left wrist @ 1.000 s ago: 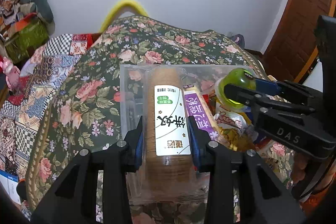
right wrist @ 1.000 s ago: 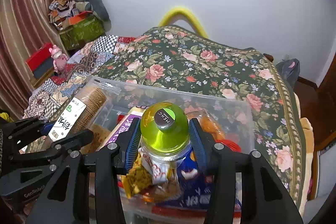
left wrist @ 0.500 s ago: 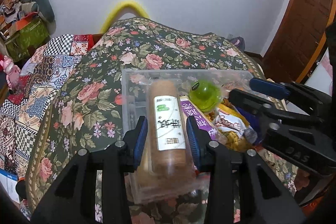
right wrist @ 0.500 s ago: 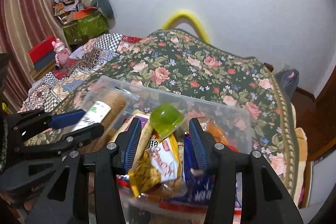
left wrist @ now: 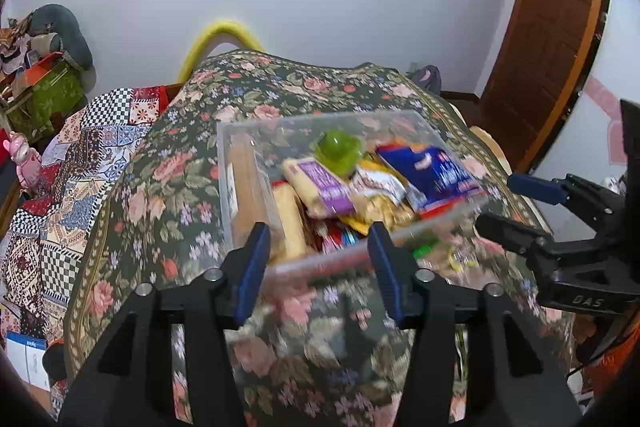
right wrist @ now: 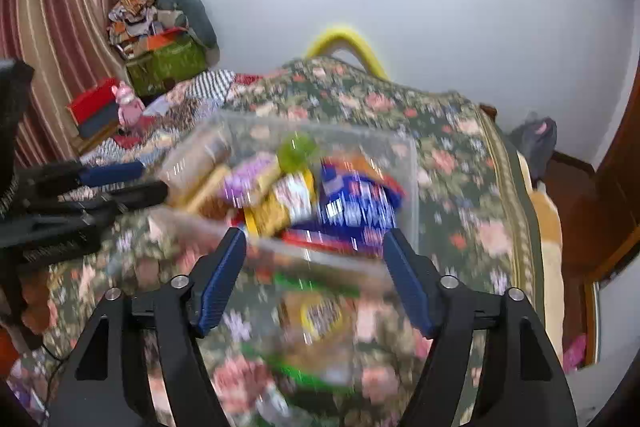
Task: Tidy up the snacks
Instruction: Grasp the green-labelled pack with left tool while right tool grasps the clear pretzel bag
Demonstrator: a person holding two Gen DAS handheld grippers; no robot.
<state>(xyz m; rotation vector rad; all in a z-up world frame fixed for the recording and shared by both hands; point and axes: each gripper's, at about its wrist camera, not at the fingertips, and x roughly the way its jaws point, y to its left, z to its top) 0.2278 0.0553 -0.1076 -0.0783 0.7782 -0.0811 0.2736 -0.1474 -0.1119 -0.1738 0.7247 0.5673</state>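
Drop-off looks done: left gripper (left wrist: 318, 273) and right gripper (right wrist: 316, 277) jaws have just been opening, nothing between them, snack bin (left wrist: 256, 125) just ahead. Next up, probably another snack.

A clear bin (left wrist: 236, 131) heaped with snack packets (left wrist: 428, 171) blocks ahead; flowered bedspread (left wrist: 160, 195) lies open around it.

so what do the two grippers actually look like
Both are built alike: a black plastic frame splitting into two angular arms, each fixed with a silver round screw head and ending in a blue ribbed pad. The left gripper shows this in its own view, the right gripper likewise. Seen side-on, the right one carries pale "DAS" lettering. No cables or sleeves are visible.
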